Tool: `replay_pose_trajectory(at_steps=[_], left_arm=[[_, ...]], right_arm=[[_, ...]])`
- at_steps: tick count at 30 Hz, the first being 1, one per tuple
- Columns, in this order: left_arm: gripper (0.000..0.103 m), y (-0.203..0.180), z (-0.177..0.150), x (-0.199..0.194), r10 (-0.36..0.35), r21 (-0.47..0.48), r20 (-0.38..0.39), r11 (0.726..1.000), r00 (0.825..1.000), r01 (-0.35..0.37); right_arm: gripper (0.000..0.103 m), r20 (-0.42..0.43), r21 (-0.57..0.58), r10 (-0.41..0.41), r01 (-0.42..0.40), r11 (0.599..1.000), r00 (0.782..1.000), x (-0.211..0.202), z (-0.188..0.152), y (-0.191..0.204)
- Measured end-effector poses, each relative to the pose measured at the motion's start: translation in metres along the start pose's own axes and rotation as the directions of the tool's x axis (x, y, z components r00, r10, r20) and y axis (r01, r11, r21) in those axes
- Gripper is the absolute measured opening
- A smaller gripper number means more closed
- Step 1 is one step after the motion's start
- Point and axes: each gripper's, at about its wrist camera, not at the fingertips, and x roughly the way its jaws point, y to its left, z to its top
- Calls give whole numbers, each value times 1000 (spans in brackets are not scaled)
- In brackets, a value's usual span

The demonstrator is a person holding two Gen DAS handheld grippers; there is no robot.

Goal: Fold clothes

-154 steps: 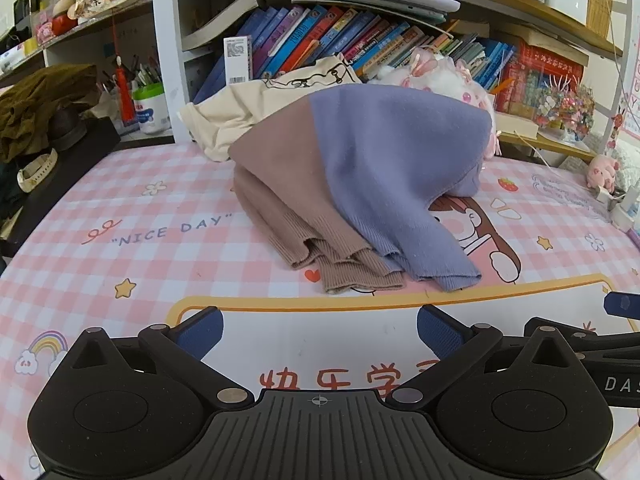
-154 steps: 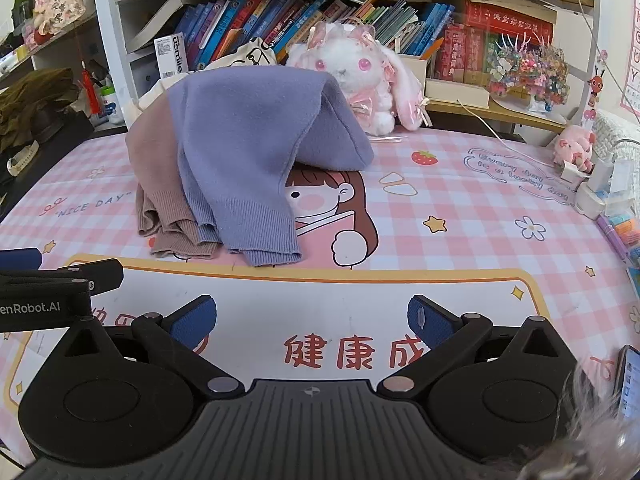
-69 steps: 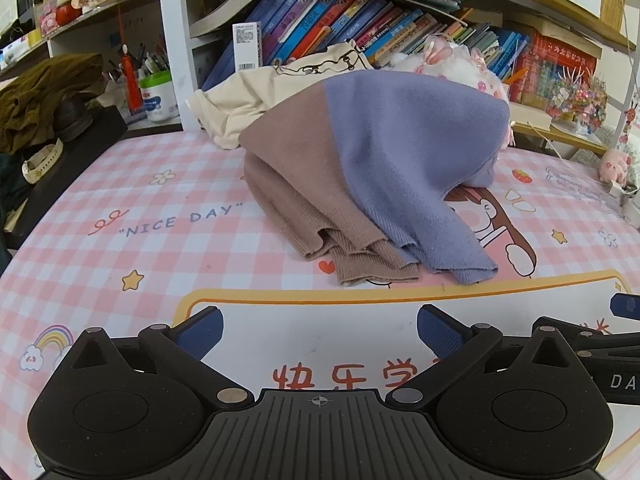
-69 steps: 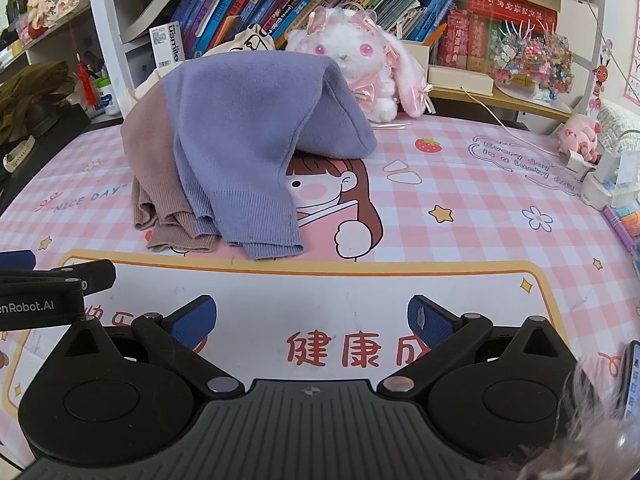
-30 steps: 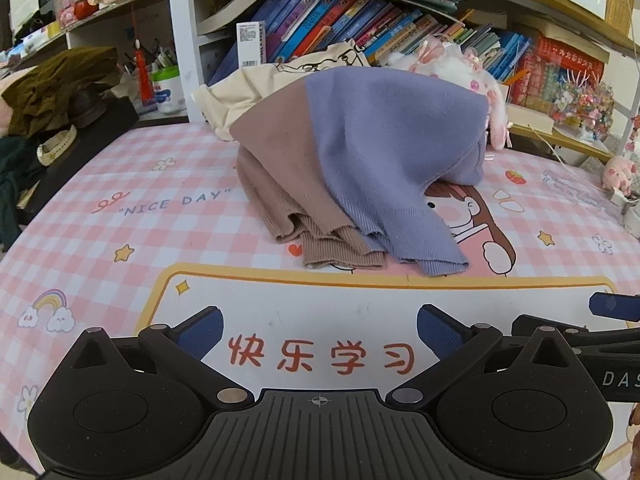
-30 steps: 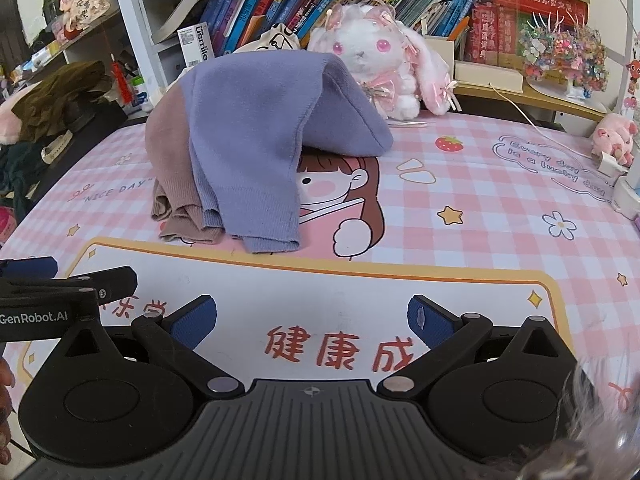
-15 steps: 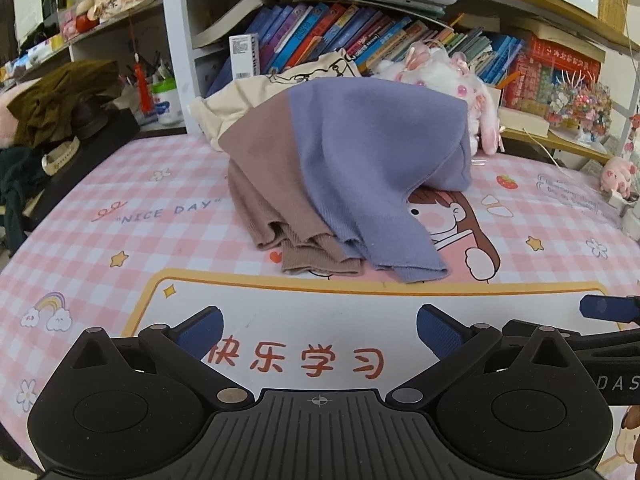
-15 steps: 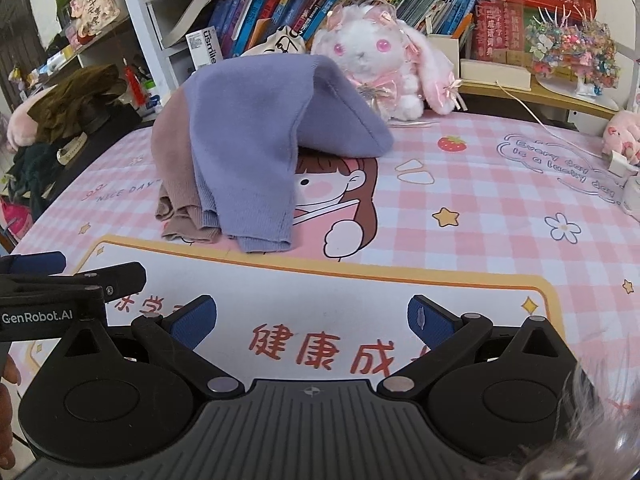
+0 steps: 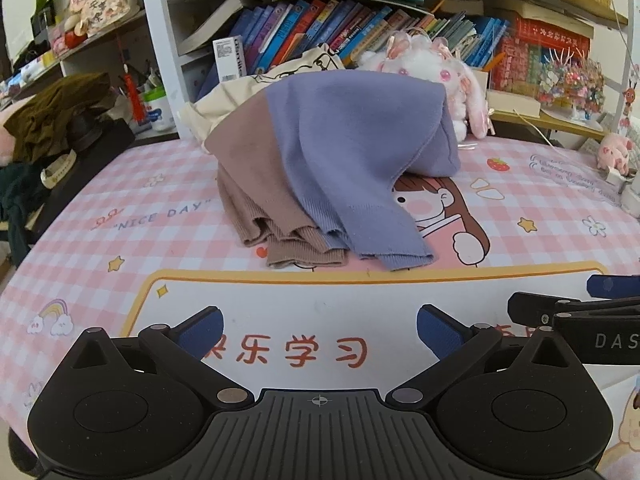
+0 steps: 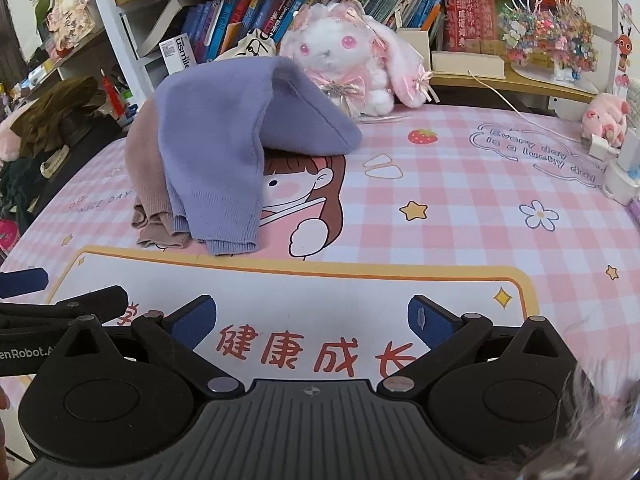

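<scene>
Lying ahead of both spread claws [image 9: 319,330] [image 10: 311,322]: sweater [image 9: 352,152], w/ gap.

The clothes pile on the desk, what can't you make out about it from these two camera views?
- Purple sweater: its back and whatever props it up are hidden by its own drape, both views.
- Brown garment: mostly covered by the purple one; shape unclear.
- Cream garment: behind the pile in the left wrist view, nearly all hidden in the right wrist view.

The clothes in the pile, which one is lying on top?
The purple sweater: it drapes over the brown knit, with the cream garment behind.
</scene>
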Motion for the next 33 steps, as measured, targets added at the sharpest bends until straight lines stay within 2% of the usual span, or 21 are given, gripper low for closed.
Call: replay_pose_trajectory(at_steps=[5,10,13,14,17,18,20,24,26,29,33], left_arm=[[103,-1,3,1,9,2,19,1000,1000,-9],[103,-6,17,9,86,30,63,996,994,-88],[103,-5,25,21,100,27,48,994,994,-101],[103,-5,27,25,101,26,41,994,994,-102],[103,-7,31,39,100,42,29,994,995,-101],[103,-10,33,44,100,59,29,993,995,-102],[103,-19,38,55,104,103,44,989,994,-108],[103,-45,51,75,115,188,118,973,986,-136],[103,-62,60,84,122,224,163,962,979,-158],[103,-86,75,96,129,282,242,939,962,-197],[101,-108,95,117,158,347,307,900,938,-265]], right_arm=[[103,27,-24,1,0,1000,1000,-1,1,-1],[103,43,31,-6,5,999,999,7,16,-13],[100,27,93,45,-48,995,999,14,26,-22],[97,21,114,60,-62,992,998,17,29,-24],[76,15,175,89,-91,980,996,22,37,-32],[73,11,191,92,-92,977,996,24,39,-34],[73,10,216,93,-93,972,996,26,42,-40],[79,14,274,107,-107,956,994,26,50,-52],[79,15,318,121,-120,940,993,25,53,-59],[80,5,424,152,-140,895,988,25,52,-73],[81,-7,533,161,-133,836,987,23,48,-85]])
